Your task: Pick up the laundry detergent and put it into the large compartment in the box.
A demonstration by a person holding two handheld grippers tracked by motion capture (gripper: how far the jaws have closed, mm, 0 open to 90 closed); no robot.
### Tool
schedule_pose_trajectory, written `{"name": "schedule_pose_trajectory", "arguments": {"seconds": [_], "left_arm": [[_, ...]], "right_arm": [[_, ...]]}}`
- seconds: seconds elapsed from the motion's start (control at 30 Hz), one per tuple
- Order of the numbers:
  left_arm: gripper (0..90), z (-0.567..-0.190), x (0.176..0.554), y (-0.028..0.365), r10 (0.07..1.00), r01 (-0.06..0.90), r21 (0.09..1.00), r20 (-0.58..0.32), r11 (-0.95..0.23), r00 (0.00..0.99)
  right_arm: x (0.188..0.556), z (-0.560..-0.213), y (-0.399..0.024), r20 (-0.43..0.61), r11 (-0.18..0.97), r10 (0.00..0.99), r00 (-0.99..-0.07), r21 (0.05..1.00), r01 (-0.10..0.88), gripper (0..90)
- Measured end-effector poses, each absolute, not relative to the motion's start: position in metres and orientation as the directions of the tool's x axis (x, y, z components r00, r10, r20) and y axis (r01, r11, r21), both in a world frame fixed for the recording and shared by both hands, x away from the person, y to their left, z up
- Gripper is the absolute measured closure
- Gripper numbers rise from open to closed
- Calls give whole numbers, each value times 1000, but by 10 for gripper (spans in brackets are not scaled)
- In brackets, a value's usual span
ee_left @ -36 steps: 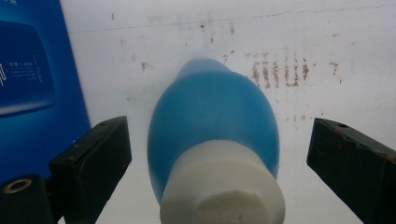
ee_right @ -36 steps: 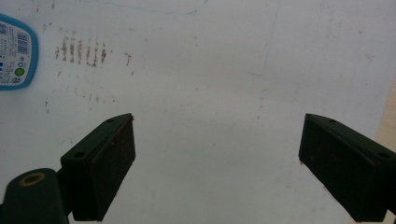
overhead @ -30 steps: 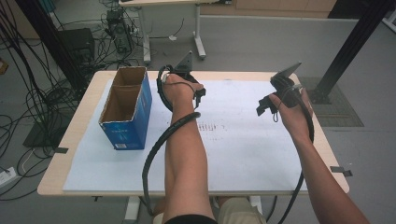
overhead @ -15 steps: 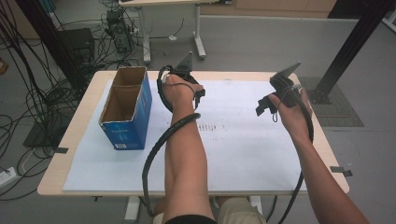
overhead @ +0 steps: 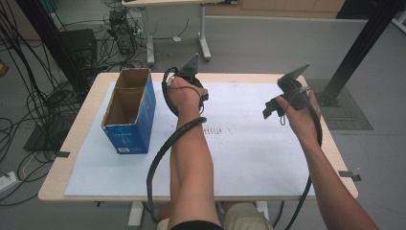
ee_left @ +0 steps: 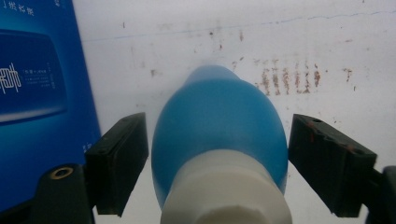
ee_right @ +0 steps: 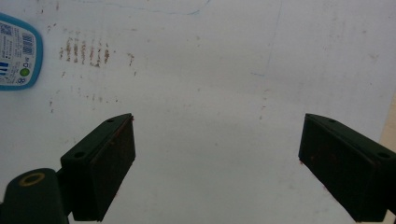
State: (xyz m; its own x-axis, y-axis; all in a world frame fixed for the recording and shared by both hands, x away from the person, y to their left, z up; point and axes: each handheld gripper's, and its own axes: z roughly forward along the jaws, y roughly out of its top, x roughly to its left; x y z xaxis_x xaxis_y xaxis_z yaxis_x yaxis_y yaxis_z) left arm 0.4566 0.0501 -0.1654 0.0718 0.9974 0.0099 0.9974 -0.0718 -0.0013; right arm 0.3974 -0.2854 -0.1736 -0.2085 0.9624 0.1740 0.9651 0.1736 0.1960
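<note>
A blue bottle (ee_left: 219, 126) with a white cap (ee_left: 224, 191) stands between the jaws of my left gripper (ee_left: 218, 158). The jaws have just been closing around it, and a thin gap remains on each side. In the high view the left gripper (overhead: 190, 82) points down beside the blue box (overhead: 129, 115), with the hand covering what is under it. My right gripper (ee_right: 217, 158) is open with nothing between its jaws above the white sheet (ee_right: 210, 70). In the high view the right gripper (overhead: 282, 103) hovers at the table's right side. The bottle's label (ee_right: 16, 51) shows at the top left of the right gripper view.
An open blue cardboard box (ee_left: 37, 93) stands on the left of the white sheet (overhead: 249, 153), close to the bottle. Faint brown marks (overhead: 218, 130) stain the sheet's middle. Cables and table legs lie beyond the far edge.
</note>
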Motion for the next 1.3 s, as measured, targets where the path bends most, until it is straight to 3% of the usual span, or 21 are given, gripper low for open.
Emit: {"name": "schedule_pose_trajectory", "arguments": {"seconds": [0.4,0.73,1.3], "left_arm": [[270,-169,457,51,997,997,-5,20,-73,73],[366,-170,456,51,997,997,-4,10,-75,75],[375,-170,457,49,997,997,-8,19,-71,71]], "right_arm": [[400,-176,-284,178,179,961,-212,188,966,110],[400,-175,-283,180,176,961,-210,189,966,110],[400,-175,-286,184,172,961,-207,190,967,110]]}}
